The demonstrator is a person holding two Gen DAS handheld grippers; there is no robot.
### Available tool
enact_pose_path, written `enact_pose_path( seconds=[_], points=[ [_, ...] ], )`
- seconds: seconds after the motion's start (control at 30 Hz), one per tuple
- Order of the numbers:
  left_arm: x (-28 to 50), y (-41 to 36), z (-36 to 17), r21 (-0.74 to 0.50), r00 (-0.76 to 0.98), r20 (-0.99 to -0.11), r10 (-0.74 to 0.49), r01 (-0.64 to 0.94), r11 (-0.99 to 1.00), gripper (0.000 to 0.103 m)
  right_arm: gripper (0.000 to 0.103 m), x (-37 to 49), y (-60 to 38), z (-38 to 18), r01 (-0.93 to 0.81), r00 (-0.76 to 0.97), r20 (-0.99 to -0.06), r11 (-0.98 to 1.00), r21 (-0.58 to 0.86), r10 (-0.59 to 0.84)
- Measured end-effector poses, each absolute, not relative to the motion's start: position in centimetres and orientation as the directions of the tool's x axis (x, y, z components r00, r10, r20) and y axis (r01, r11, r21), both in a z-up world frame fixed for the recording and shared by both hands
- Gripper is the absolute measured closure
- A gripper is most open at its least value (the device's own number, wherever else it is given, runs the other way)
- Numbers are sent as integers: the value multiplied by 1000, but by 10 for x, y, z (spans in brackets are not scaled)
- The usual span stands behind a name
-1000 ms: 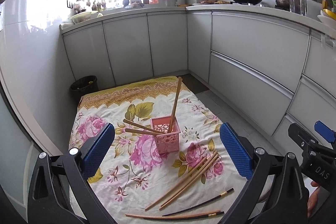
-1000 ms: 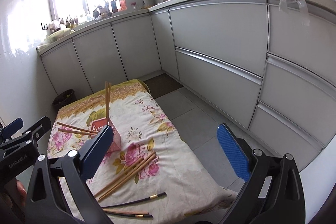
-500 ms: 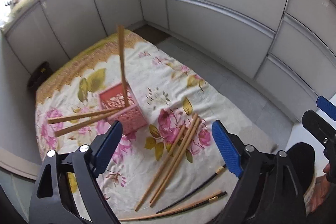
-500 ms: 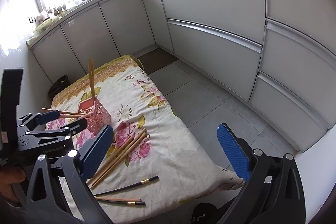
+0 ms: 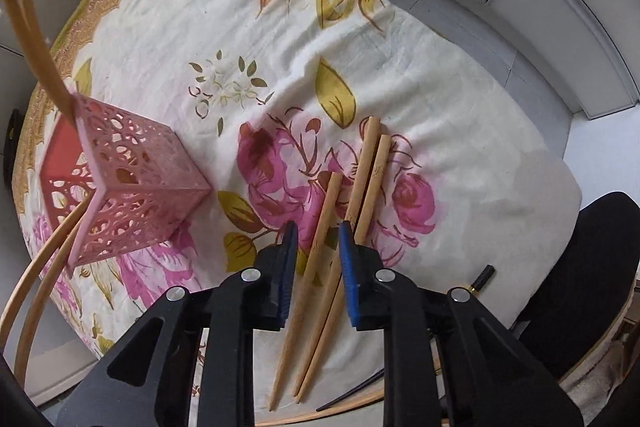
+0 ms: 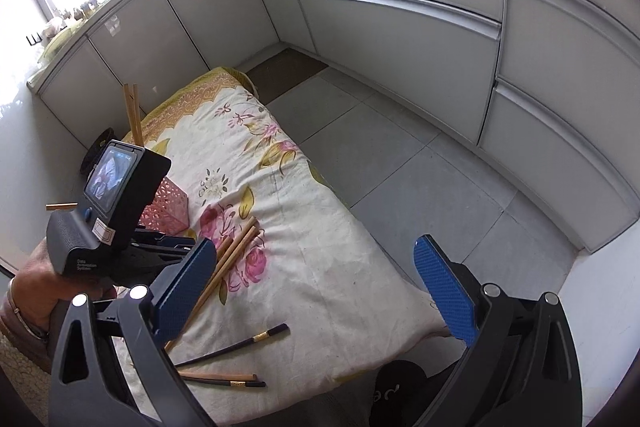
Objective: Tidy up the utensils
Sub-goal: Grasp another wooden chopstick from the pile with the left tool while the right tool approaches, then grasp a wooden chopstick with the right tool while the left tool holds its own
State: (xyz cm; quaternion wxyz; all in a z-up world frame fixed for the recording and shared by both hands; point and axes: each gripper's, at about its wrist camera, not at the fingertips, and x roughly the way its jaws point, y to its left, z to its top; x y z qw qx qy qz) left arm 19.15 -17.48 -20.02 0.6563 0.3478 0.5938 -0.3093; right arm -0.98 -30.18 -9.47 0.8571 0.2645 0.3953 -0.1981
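Three light wooden chopsticks [image 5: 362,183] lie side by side on a floral cloth [image 5: 460,115]. My left gripper [image 5: 318,245] is low over them, its blue pads narrowed around the left chopstick [image 5: 316,239]; the pads do not visibly touch it. A pink lattice holder [image 5: 136,187] stands to the left with several chopsticks in it. My right gripper [image 6: 316,291] is wide open and empty, above the cloth's near edge. It sees the left gripper [image 6: 176,241] and dark chopsticks [image 6: 240,343].
Grey cabinet fronts [image 6: 400,27] wrap around the back and right. Grey floor tiles [image 6: 420,195] lie right of the cloth. A black chair edge [image 5: 580,287] is at the lower right. More chopsticks [image 6: 224,379] lie at the cloth's near edge.
My left gripper has dropped down close over the three wooden chopsticks and its jaws have narrowed from wide open. My right gripper has tilted down slightly and stays wide open.
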Motion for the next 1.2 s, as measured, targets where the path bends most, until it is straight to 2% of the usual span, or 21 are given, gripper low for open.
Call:
enact_pose_path(
  seconds=[0.33,0.4,0.57,0.6,0.67,0.73,0.8,0.9,1.0,1.2],
  points=[
    [200,-182,-229,63,52,-998,36,842,536,88,7,5,-310,-116,577,569,-815,758,305,-105],
    [203,-183,-232,39,37,-999,15,843,537,93,7,11,-310,-119,584,555,-824,758,290,-112],
    [199,-172,-229,36,78,-996,-53,833,552,96,7,38,-312,-139,605,501,-863,737,301,-59],
    [198,-166,-224,36,96,-992,-79,826,562,96,9,46,-314,-148,614,477,-879,725,311,-27],
    [190,-153,-206,15,126,-980,-152,816,578,96,24,64,-315,-164,631,427,-903,698,339,52],
    [182,-138,-184,24,176,-963,-204,810,586,97,57,84,-310,-180,633,360,-925,698,334,117],
    [172,-121,-161,29,215,-943,-254,813,582,97,71,101,-300,-195,643,297,-942,698,317,154],
    [156,-99,-129,60,285,-909,-305,813,580,97,82,121,-285,-211,664,258,-948,679,314,186],
    [143,-86,-104,79,335,-875,-349,810,581,97,87,136,-275,-221,686,231,-955,666,294,184],
    [134,-72,-77,87,379,-829,-411,813,575,97,87,148,-269,-223,718,240,-951,624,310,196]
  ],
)
